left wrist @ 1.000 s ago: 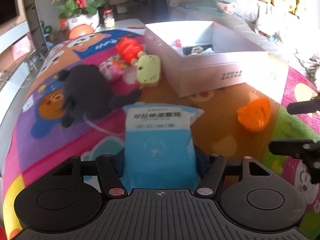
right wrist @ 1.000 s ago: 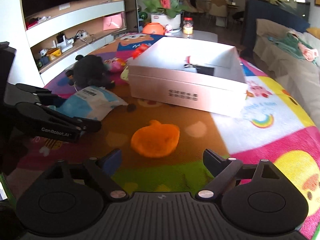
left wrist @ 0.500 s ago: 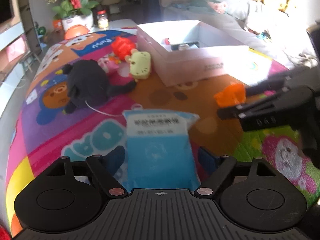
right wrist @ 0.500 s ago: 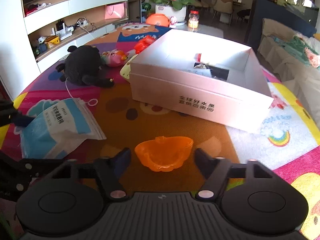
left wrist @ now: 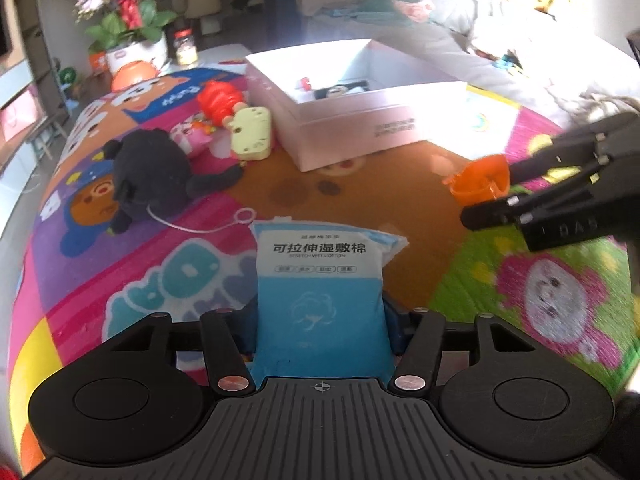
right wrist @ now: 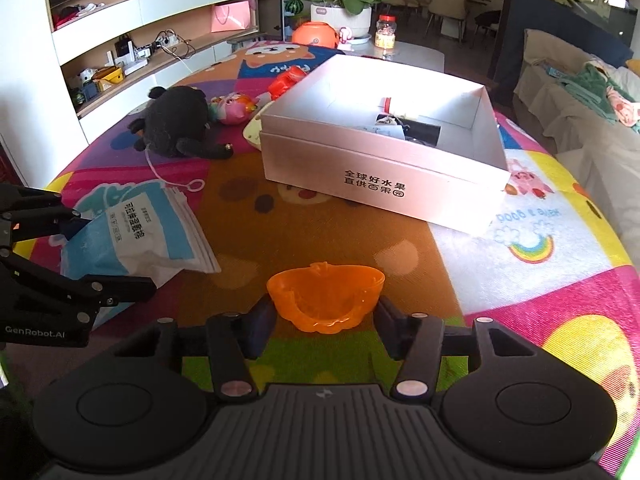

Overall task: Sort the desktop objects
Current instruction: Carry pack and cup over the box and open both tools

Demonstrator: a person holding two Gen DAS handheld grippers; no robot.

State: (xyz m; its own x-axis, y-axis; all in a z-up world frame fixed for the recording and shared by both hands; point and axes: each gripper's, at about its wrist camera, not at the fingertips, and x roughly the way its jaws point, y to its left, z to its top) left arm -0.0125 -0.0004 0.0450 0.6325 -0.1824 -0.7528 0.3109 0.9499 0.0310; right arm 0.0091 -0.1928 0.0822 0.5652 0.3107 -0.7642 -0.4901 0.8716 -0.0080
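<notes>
Ahead of the grippers: one white box [right wrist: 384,176], one blue packet [left wrist: 320,292], one orange bowl [right wrist: 325,297], four toys.

Plush [right wrist: 176,122] left of box [right wrist: 380,164]

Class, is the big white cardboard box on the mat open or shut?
Open: the white cardboard box has no lid on, and its inner walls and a few items lying inside are visible.

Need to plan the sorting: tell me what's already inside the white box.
Inside the white box: a black item with a small toy on it, plus a red-and-white piece. The near wall hides the front floor.
</notes>
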